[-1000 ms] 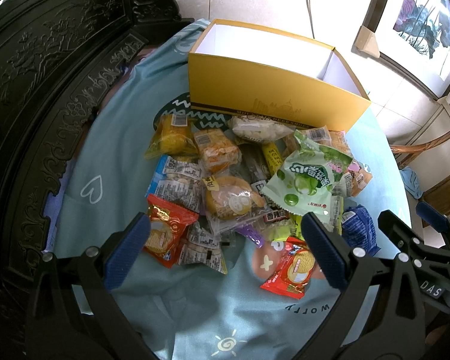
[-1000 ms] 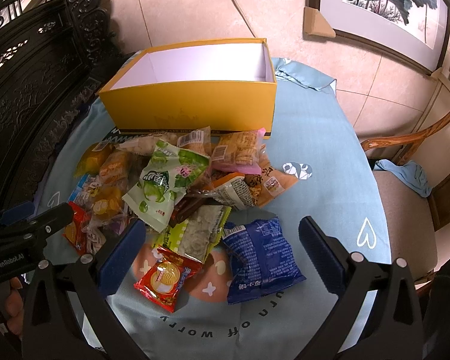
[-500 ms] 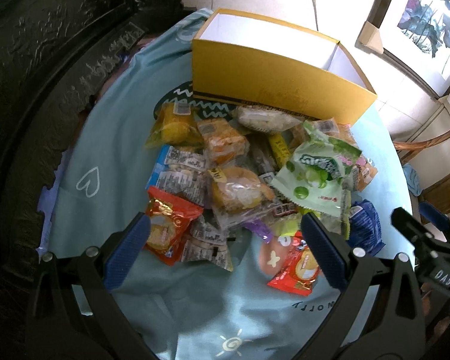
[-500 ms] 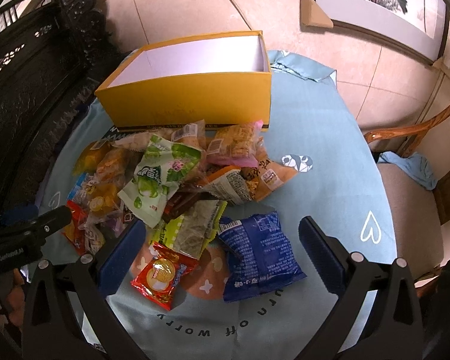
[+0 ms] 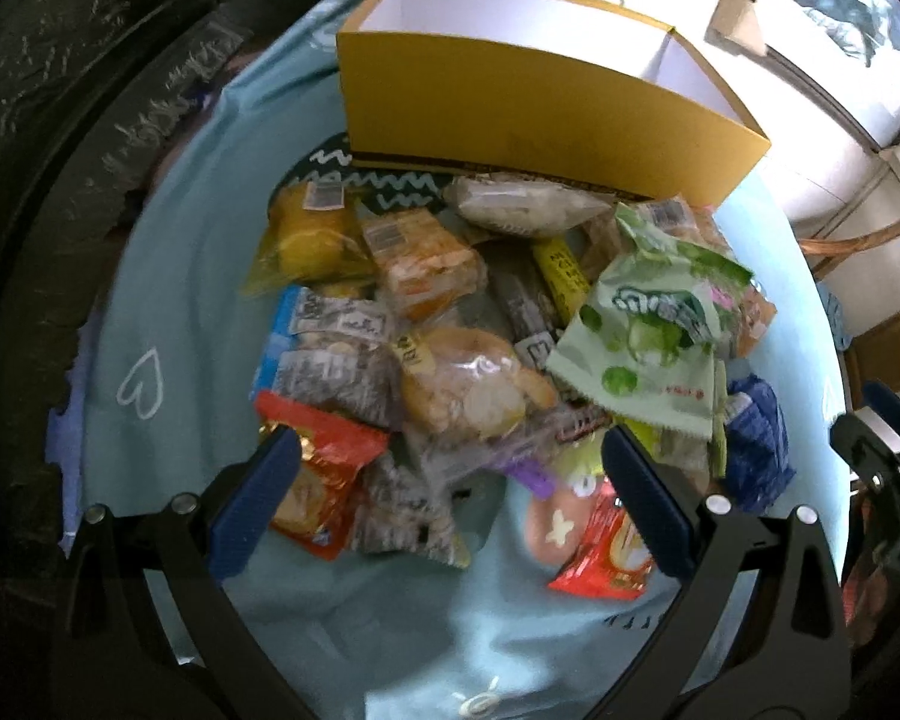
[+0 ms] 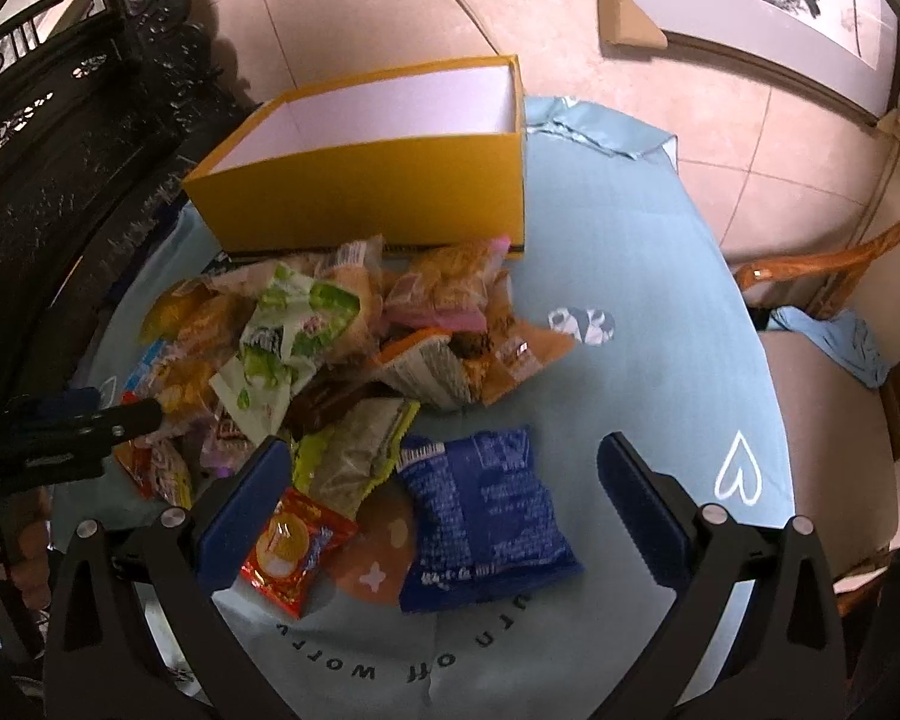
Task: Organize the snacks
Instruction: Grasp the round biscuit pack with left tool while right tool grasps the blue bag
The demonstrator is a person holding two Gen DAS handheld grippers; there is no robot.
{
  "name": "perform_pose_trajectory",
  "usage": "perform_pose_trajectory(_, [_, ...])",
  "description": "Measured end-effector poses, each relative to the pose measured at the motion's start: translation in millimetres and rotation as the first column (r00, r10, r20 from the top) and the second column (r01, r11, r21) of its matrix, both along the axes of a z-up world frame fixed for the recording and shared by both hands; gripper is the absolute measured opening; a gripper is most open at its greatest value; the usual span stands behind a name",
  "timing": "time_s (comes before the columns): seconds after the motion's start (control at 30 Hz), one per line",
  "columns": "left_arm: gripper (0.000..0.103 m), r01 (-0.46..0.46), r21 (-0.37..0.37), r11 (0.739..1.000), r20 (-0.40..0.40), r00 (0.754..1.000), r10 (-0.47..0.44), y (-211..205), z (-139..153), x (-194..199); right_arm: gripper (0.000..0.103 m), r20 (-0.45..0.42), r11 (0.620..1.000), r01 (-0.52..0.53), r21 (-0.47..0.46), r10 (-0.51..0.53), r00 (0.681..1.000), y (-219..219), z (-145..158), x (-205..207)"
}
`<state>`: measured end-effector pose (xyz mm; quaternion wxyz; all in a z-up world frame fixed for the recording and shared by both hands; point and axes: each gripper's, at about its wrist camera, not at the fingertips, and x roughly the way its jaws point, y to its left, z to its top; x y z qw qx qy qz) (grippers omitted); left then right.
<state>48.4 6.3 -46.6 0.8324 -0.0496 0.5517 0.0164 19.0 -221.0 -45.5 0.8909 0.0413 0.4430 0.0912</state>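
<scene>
Several lower packets in the snack pile (image 5: 480, 336), overlapped and blurred.

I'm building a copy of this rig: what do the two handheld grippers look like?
Both match: the left gripper and right gripper each have a black angular frame with silver round fasteners and two flat dark-blue pads. In the right view, the left gripper's side carries small white lettering, too blurred to read. No cables or sleeves show.
</scene>
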Motion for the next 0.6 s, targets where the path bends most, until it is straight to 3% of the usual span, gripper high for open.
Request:
perform_pose_trajectory(0.13, [0.101,-0.076,-0.045,0.996,-0.078,0.994,0.073,5,-14,22,0.102,0.007,1.000,-0.022,0.010,0.022,1.000,1,2,9])
perform_pose_trajectory(0.33, [0.095,-0.114,-0.024,0.993,-0.222,0.969,0.106,1,-50,41,0.102,-0.023,0.999,-0.033,0.014,0.034,0.999,0,-7,23])
perform_pose_trajectory(0.37, [0.088,-0.111,-0.024,0.994,-0.231,0.967,0.102,0,-54,42,0.102,-0.026,0.999,-0.030,0.015,0.031,0.999,-1,-8,25])
perform_pose_trajectory(0.4, [0.071,-0.109,-0.054,0.993,-0.232,0.968,0.094,1,-55,42,0.102,-0.026,1.000,-0.027,0.015,0.028,0.999,-2,-9,26])
perform_pose_trajectory(0.47, [0.056,-0.126,-0.140,0.982,-0.239,0.967,0.090,5,-55,41,0.102,-0.032,1.000,-0.017,0.015,0.018,0.999,-5,-10,30])
perform_pose_trajectory(0.6, [0.053,-0.112,-0.180,0.977,-0.220,0.973,0.071,12,-47,32,0.102,-0.054,1.000,0.007,0.018,-0.006,0.999,-14,-13,35])
